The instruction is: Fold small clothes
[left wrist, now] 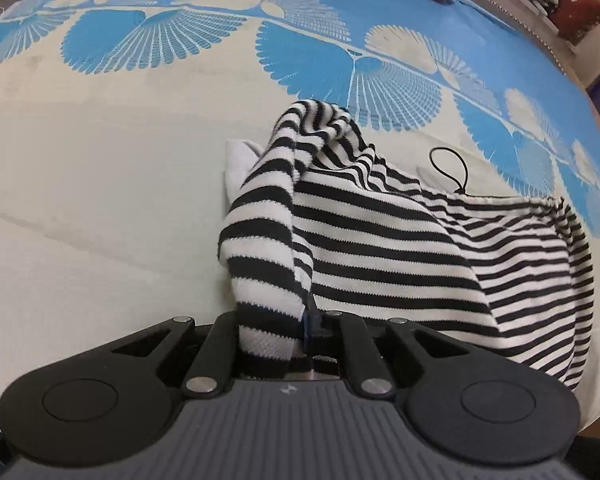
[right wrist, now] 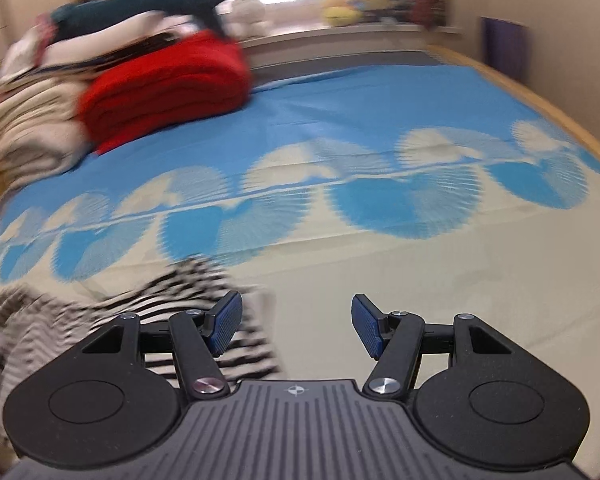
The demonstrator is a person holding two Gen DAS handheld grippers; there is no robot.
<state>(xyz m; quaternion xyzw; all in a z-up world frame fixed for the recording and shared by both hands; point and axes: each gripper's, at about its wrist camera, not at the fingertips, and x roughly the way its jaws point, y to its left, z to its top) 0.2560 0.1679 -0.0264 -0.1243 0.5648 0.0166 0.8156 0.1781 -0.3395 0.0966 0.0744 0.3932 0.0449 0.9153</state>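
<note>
Folding barely begun: the striped garment [left wrist: 380, 232] lies bunched on the bed [left wrist: 100, 200], no neat fold visible. The left gripper [left wrist: 296, 320] sits low at its near edge, fingers pinching a striped flap. The right gripper [right wrist: 296, 328] hovers just right of the garment, fingers spread and empty; view blurred.

A home bedroom. Ahead of the tool spreads a bed under a blue and cream bedspread [right wrist: 380, 112] printed with fan-shaped leaves. Far ahead and to the left of the right tool sits a folded red blanket [right wrist: 168, 88] beside a blurred pile of folded bedding [right wrist: 28, 128]. Straight ahead beyond the bed, a bright window ledge carries yellow plush toys [right wrist: 352, 4]. A wooden bed frame [right wrist: 540, 96] edges the right side.
</note>
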